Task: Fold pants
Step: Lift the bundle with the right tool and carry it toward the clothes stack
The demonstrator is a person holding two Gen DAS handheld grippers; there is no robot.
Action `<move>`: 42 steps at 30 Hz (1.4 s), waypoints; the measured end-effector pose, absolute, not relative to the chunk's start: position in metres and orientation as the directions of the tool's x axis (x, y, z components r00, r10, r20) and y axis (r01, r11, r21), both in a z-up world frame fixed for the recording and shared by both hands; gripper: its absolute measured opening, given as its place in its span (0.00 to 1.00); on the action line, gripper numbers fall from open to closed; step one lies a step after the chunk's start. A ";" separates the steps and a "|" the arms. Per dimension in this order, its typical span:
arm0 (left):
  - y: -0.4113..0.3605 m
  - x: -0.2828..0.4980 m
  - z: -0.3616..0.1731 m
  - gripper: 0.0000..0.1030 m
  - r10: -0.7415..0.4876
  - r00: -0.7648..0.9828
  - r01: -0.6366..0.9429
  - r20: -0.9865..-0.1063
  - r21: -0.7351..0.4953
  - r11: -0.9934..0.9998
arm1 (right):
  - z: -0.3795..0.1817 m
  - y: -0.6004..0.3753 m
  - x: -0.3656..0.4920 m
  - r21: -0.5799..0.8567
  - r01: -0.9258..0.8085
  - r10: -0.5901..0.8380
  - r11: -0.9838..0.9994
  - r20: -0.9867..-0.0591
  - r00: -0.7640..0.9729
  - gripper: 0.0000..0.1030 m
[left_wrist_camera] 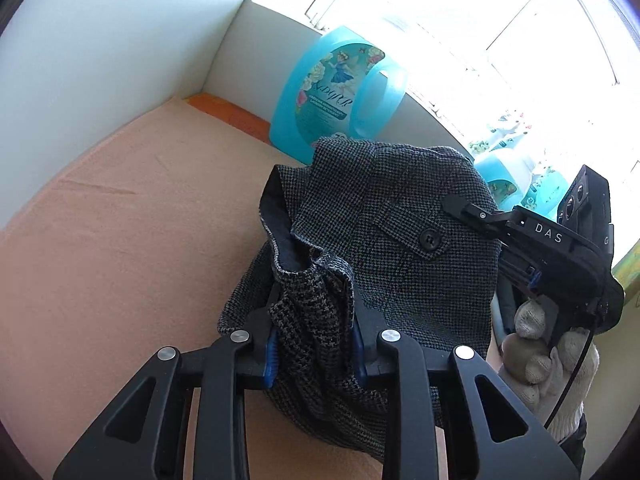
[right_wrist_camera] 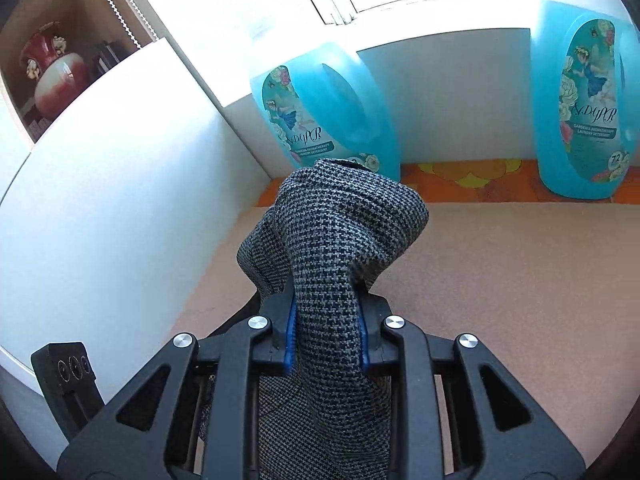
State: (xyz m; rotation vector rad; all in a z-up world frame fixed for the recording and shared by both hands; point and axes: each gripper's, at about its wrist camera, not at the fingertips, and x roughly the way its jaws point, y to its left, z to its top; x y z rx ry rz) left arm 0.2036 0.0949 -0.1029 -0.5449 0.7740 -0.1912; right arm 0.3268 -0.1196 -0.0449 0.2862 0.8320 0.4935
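Observation:
The pants (left_wrist_camera: 384, 216) are grey houndstooth cloth with a buttoned pocket flap, held up above a peach-coloured surface (left_wrist_camera: 120, 240). My left gripper (left_wrist_camera: 314, 316) is shut on a bunched fold of the pants. My right gripper (right_wrist_camera: 326, 320) is shut on another fold of the pants (right_wrist_camera: 336, 232), which drapes over and between its fingers. In the left wrist view the right gripper (left_wrist_camera: 460, 204) shows at the right, held by a gloved hand (left_wrist_camera: 536, 344), its tip against the cloth beside the pocket flap.
Blue laundry detergent bottles stand at the back: one (right_wrist_camera: 324, 116) by the corner, another (right_wrist_camera: 584, 100) to the right. A white wall (right_wrist_camera: 120, 184) runs along the left. An orange patterned strip (right_wrist_camera: 472, 180) edges the surface's far side. A window is behind.

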 end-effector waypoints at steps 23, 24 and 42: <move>-0.102 0.179 -0.039 0.24 -0.582 0.636 0.297 -0.508 -0.535 0.791 | 0.051 -0.324 0.236 0.331 -0.191 0.354 0.924 -0.550 0.757 0.22; -0.114 0.180 -0.036 0.24 -0.590 0.630 0.315 -0.505 -0.528 0.789 | 0.056 -0.337 0.234 0.322 -0.181 0.338 0.929 -0.544 0.768 0.21; -0.315 0.247 0.001 0.23 -0.727 0.520 0.530 -0.449 -0.498 0.686 | 0.109 -0.510 0.270 0.153 -0.001 0.080 0.988 -0.510 0.857 0.20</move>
